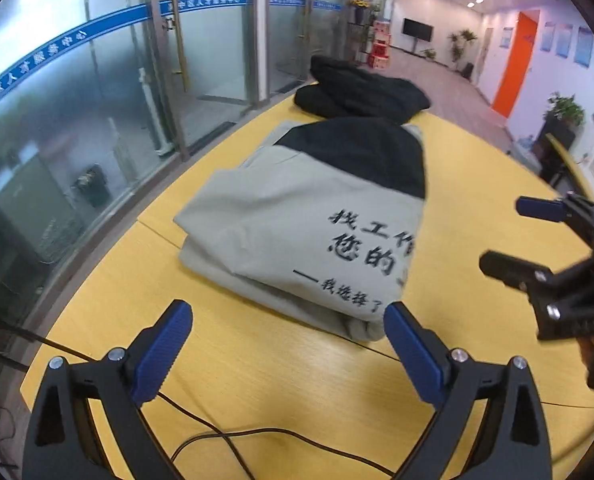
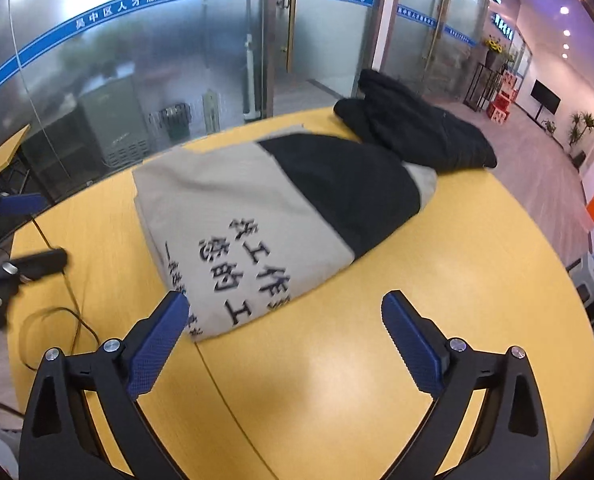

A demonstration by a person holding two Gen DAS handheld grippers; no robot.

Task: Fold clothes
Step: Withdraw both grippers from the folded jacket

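Both spread wide and holding nothing, the left gripper [image 1: 287, 318] and right gripper [image 2: 285, 312] hover at 6 o'clock of the grey printed garment [image 1: 297, 224], lying folded mid-worktop [image 1: 257, 392], the dark garment [image 1: 357, 90] bundled at 12 o'clock perhaps awaiting folding.

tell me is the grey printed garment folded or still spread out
Folded. The grey printed garment lies as a compact stacked bundle on the yellow table, layered edges showing at its near side. Neither gripper holds it.

Two garments: one grey folded garment [image 1: 297, 220], one black garment [image 1: 361, 90].
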